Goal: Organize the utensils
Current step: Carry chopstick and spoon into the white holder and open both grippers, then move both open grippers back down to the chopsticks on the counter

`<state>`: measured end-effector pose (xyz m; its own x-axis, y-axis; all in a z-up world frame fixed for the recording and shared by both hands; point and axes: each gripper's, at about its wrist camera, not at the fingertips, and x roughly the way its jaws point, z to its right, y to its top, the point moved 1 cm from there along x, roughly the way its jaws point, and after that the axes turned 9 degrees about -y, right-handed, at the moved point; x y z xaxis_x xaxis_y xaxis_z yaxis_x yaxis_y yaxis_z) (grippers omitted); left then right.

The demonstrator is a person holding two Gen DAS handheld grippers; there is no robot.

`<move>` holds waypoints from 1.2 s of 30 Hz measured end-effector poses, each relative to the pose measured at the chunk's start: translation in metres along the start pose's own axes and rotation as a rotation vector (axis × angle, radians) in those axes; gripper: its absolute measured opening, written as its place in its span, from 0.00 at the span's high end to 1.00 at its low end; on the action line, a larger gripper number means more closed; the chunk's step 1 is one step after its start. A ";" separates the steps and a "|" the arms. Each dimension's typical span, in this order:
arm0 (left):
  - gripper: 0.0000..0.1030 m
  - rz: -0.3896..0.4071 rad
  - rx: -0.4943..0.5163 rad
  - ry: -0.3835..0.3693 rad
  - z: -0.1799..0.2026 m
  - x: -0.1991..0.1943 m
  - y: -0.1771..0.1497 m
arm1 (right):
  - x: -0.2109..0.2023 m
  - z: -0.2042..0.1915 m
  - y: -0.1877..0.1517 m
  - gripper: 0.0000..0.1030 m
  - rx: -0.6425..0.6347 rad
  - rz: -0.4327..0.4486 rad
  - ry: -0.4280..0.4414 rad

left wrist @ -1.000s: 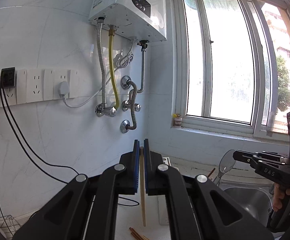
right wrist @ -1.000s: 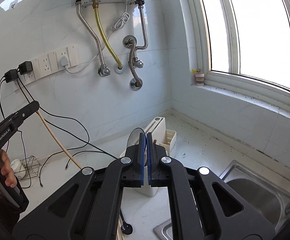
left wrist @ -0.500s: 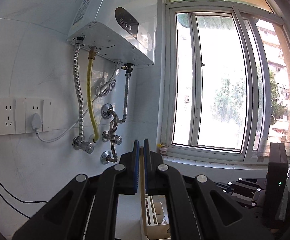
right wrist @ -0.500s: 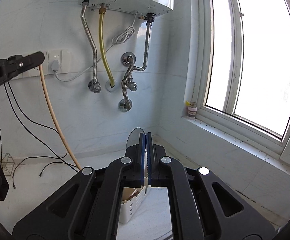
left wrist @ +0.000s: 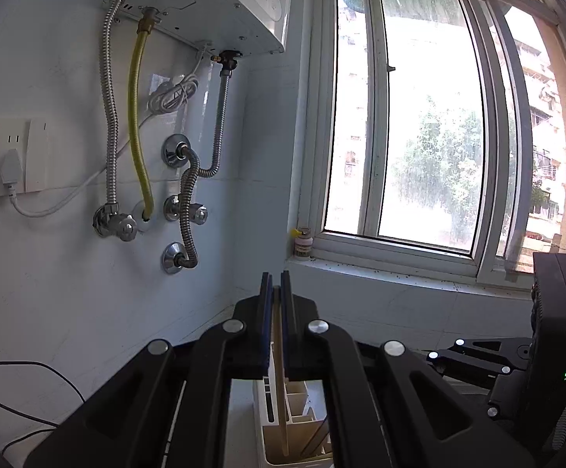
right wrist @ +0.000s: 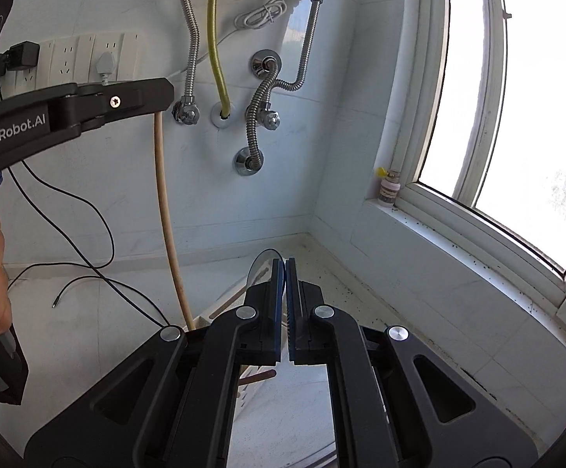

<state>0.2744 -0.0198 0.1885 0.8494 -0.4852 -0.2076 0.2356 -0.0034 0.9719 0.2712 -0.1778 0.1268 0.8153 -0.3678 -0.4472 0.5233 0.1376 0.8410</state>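
Note:
My left gripper [left wrist: 276,284] is shut on a pale wooden chopstick [left wrist: 280,382]. The stick hangs down with its tip inside a white divided utensil holder [left wrist: 271,409] directly below. In the right wrist view the left gripper [right wrist: 162,95] shows at upper left with the chopstick [right wrist: 167,218] hanging almost upright from it. My right gripper [right wrist: 284,269] is shut on a clear plastic spoon [right wrist: 259,269]; its bowl sticks up just left of the fingertips. The right gripper's body [left wrist: 517,358] shows at the lower right of the left wrist view.
A water heater [left wrist: 204,4] with metal and yellow hoses hangs on the tiled wall ahead. Wall sockets [right wrist: 84,58] and loose black cables [right wrist: 87,265] are to the left. A window [left wrist: 419,136] with a small bottle [left wrist: 303,242] on its sill is to the right. Brown chopsticks [right wrist: 240,296] stand in the holder.
Both grippers moved closer to the wall corner. The chopstick swung from slanted to nearly upright, and its tip now sits in the white holder. The spoon stayed gripped.

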 end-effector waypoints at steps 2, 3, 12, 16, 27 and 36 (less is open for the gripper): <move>0.96 -0.026 -0.016 -0.013 -0.004 0.005 -0.007 | 0.003 0.001 -0.003 0.98 0.008 -0.026 0.016; 0.96 -0.039 -0.023 -0.013 -0.007 0.007 -0.010 | 0.005 0.001 -0.004 0.98 0.015 -0.036 0.022; 0.96 -0.096 -0.067 -0.010 -0.024 0.010 -0.023 | 0.010 0.005 -0.006 0.97 0.075 -0.065 0.068; 0.90 -0.095 -0.059 -0.002 -0.028 0.003 -0.021 | 0.000 0.014 -0.003 0.96 0.122 -0.046 0.089; 0.67 -0.081 -0.057 0.081 -0.049 -0.042 -0.021 | -0.056 0.021 -0.004 0.87 0.162 0.033 0.166; 0.67 -0.211 -0.100 0.142 -0.065 -0.050 -0.076 | -0.073 0.004 -0.052 0.83 0.156 -0.061 0.221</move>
<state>0.2447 0.0617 0.1178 0.8326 -0.3553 -0.4249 0.4541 -0.0013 0.8910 0.1832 -0.1617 0.1169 0.8270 -0.1590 -0.5392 0.5421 -0.0285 0.8398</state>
